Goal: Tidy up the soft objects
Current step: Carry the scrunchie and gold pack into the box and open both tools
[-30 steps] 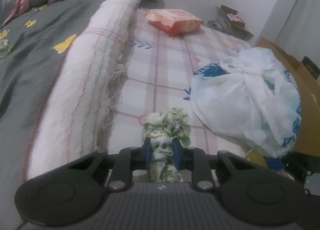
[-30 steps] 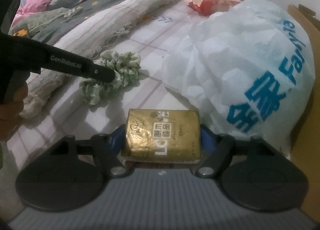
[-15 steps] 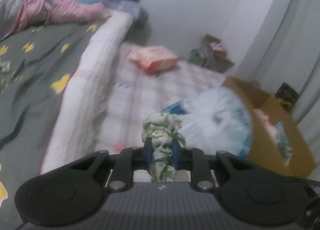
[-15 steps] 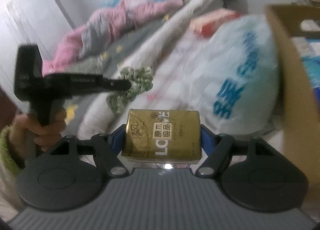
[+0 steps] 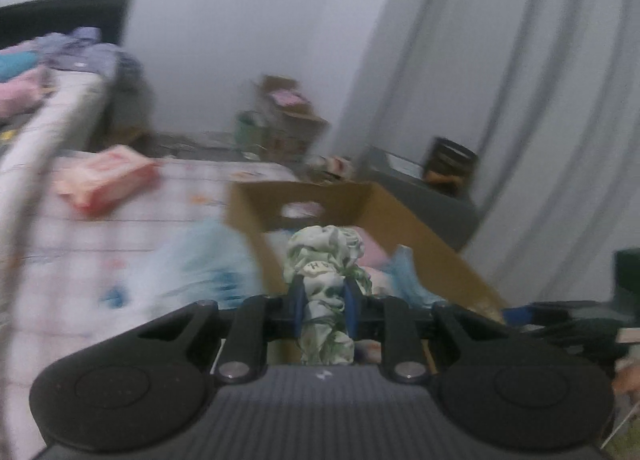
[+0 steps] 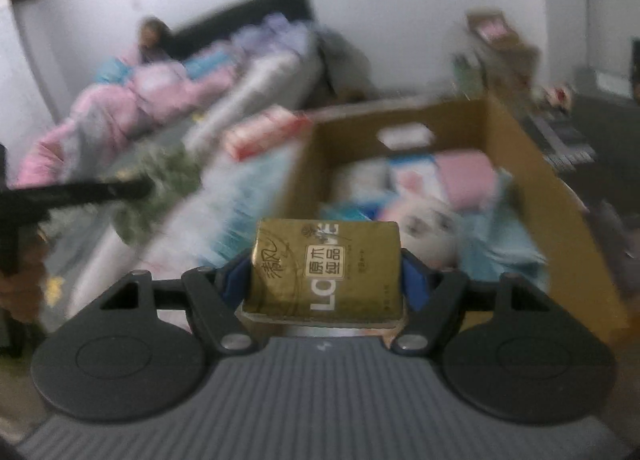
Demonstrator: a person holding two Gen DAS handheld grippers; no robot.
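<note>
My left gripper [image 5: 322, 310] is shut on a green-and-white floral scrunchie [image 5: 326, 260] and holds it in the air in front of an open cardboard box [image 5: 424, 244]. My right gripper [image 6: 326, 280] is shut on a gold tissue pack [image 6: 326, 268], held up near the same cardboard box [image 6: 528, 164], which holds soft items such as a pink cloth [image 6: 466, 176] and a white plush [image 6: 428, 232]. The left gripper [image 6: 136, 190] with the scrunchie [image 6: 160, 176] shows blurred at the left of the right wrist view.
A white plastic bag [image 5: 200, 260] lies on the checked sheet left of the box. A red-and-white packet [image 5: 108, 184] lies farther back on the bed. Bedding [image 6: 140, 100] is piled at the far left. Curtains [image 5: 540, 100] hang at the right. Both views are motion-blurred.
Both grippers have risen off the bed and swung right toward the cardboard box, each still holding its item. The box interior has come into view.
</note>
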